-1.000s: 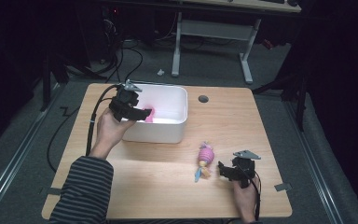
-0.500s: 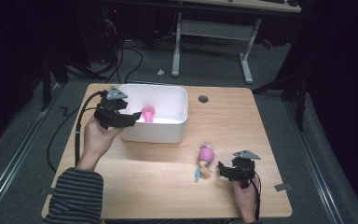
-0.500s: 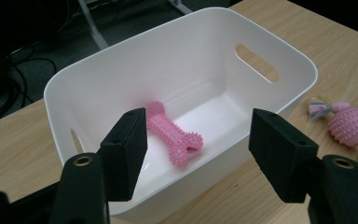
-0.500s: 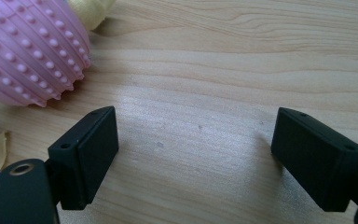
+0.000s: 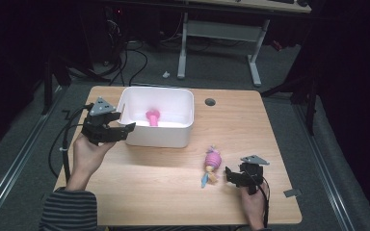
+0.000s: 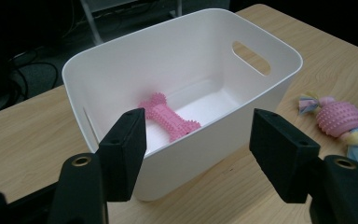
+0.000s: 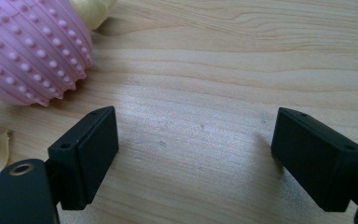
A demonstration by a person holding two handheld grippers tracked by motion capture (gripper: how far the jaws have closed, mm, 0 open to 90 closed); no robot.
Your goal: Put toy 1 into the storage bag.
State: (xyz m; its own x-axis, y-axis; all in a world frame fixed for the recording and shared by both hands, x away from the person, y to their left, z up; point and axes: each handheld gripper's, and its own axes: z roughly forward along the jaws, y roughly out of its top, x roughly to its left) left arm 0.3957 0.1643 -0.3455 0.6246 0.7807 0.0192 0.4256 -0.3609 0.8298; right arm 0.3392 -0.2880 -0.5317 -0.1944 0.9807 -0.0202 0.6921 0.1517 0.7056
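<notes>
The pink bone toy lies flat on the floor of the white bin, touching none of its walls. The left gripper view shows its knobbly ends and the bin's slotted handle; the high view gives only a pink shape near the middle of the bin.

The left gripper sits just outside the bin's left wall, level with the near rim, its fingers apart with nothing between them. In its own view the bone toy appears past the rim, between and beyond the two fingers, clear of both.

To the right of the bin and nearer the person, on the wooden surface, lies a pink studded ball toy with pale fabric tails. The right gripper rests just to the right of it, pointing at it. The right gripper view shows the studs on the ball toy close up, up and to the left of the left-hand finger and not touching it; those fingers also stand open over bare surface.
</notes>
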